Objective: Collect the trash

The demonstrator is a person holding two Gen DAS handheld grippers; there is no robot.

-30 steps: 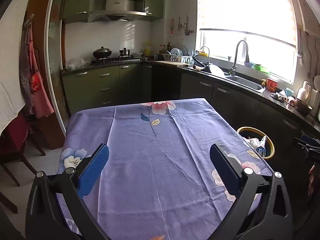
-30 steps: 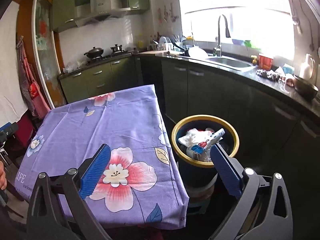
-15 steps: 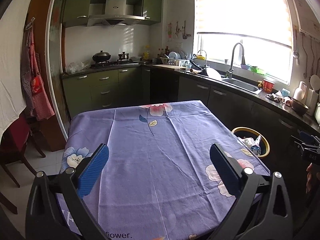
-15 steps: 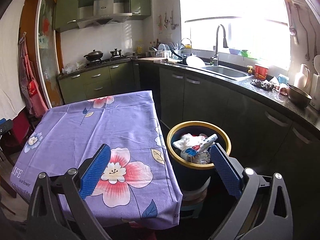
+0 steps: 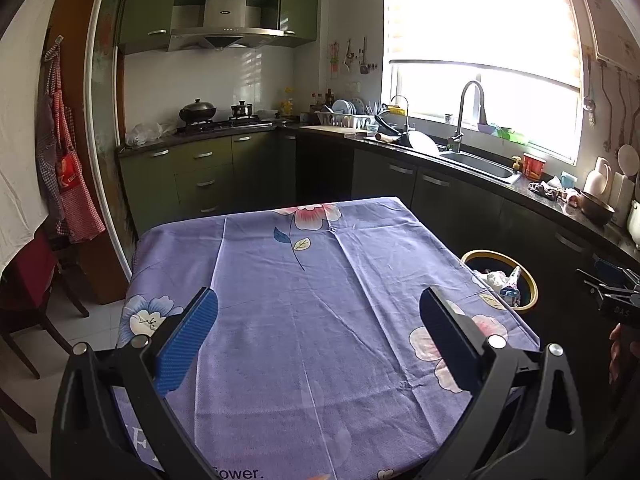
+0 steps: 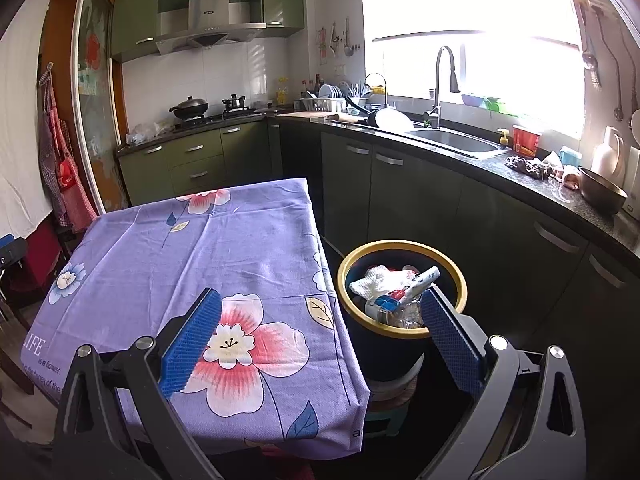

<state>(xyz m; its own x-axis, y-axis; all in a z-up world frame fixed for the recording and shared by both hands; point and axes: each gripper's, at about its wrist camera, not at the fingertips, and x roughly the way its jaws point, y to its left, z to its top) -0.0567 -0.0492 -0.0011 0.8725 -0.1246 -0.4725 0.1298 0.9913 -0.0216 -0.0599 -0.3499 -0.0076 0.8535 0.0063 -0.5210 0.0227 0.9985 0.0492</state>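
— Trash first. Where is it?

— It sits in the bin (image 6: 402,330), the dark one with the yellow rim. A white crumpled wrapper (image 6: 380,280) and a white tube (image 6: 420,282) lie on top of the pile. In the right wrist view the bin is at about 4 o'clock from the middle, on the floor, just beside the counter (image 6: 192,248) with the purple flower cloth.

— What is the right claw (image 6: 316,340) doing?

— Its two blue pads are spread wide apart with nothing between them. One pad (image 6: 192,342) is over the big pink flower. The other pad covers a bit of the bin's near rim.

— And the left claw (image 5: 316,338)?

— Wide apart too, and holding nothing. It hangs over the purple cloth. From that view the bin (image 5: 528,286) peeks out at 3 o'clock, past the cloth's edge.

— Anything else in the room?

— A sink (image 6: 456,140) with a tall tap is at 1 o'clock under the bright window. A black pot (image 6: 190,107) is on the stove at 11 o'clock. A red checked apron (image 5: 68,172) hangs at 9 o'clock.
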